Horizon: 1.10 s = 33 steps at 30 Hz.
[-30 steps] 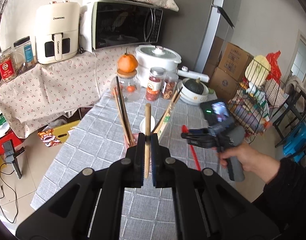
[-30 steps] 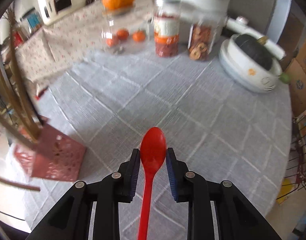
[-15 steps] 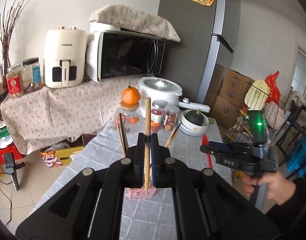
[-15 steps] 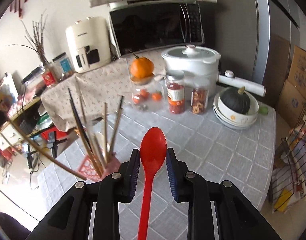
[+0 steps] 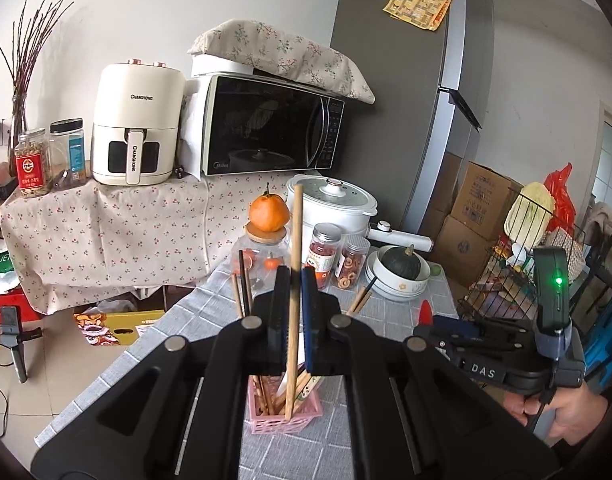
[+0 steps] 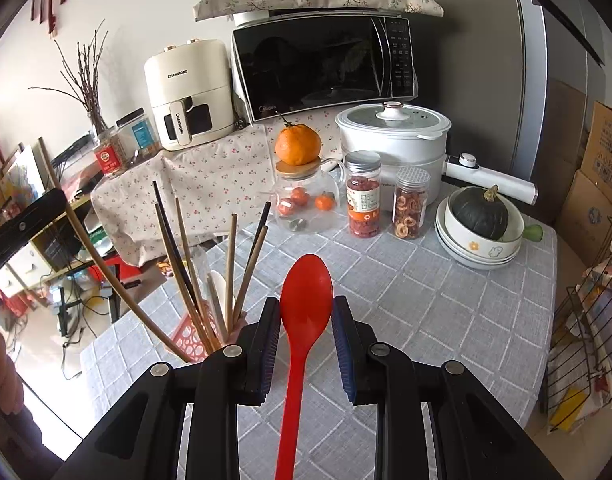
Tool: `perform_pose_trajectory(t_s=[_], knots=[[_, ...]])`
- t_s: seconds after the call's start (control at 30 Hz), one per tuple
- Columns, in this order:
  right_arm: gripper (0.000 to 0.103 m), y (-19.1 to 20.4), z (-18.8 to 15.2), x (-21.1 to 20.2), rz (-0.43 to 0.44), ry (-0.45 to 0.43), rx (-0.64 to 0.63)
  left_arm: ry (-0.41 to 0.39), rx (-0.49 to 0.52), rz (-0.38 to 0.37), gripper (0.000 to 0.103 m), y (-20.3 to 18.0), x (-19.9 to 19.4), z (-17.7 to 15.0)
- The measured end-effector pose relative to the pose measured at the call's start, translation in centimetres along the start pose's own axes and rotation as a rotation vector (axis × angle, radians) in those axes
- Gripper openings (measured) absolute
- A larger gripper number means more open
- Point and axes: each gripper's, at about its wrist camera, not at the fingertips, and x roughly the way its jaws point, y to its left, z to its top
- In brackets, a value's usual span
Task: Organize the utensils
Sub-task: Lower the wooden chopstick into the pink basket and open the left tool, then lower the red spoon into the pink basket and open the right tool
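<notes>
My left gripper [image 5: 293, 280] is shut on a wooden chopstick [image 5: 294, 264], held upright with its lower end inside the pink utensil basket [image 5: 283, 416]. The basket holds several chopsticks and a white spoon; it also shows in the right wrist view [image 6: 189, 340]. My right gripper [image 6: 306, 312] is shut on a red spoon [image 6: 306, 296], held above the grey checked tablecloth [image 6: 426, 300], right of the basket. The right gripper also shows in the left wrist view [image 5: 430, 330], with the spoon's red tip [image 5: 425, 312] sticking out.
At the table's far end stand a glass jar with an orange on top [image 6: 301, 196], two snack jars [image 6: 362, 196], a white cooker [image 6: 394, 136] and stacked bowls with a green squash [image 6: 480, 224]. A wire rack [image 6: 586, 320] is to the right. A microwave [image 5: 265, 124] and air fryer [image 5: 135, 128] sit behind.
Both grippers have risen and tilted up, from looking down at the table to level. The chopstick's lower end now sits in the pink basket. The red spoon stays gripped.
</notes>
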Motion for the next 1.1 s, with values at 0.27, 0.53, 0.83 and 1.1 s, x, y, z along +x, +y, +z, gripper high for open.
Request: perform_pose_trajectory(t_s=[0.27,0.53,0.83,1.1], knots=[[0.027,-0.1,0.0,0.0,0.000,-0.002,0.000,0.020,0.001,0.011,0.006,-0.1,0.6,0.0],[0.027,0.2,-0.1,-0.3,0.002,-0.016,-0.004,0.163,0.008,0.007,0.007,0.3,4.4,-1.5],[0.027,2.1,0.7,-2.2,0.042,-0.126,-0.021,0.219,-0.139,-0.002,0.043,2.4,4.5,-1.5],[0.027,5.5,2.1,-3.3,0.091,-0.265,-0.006,0.370,-0.161,0.151,0.058,5.1,3.4,-2.4]])
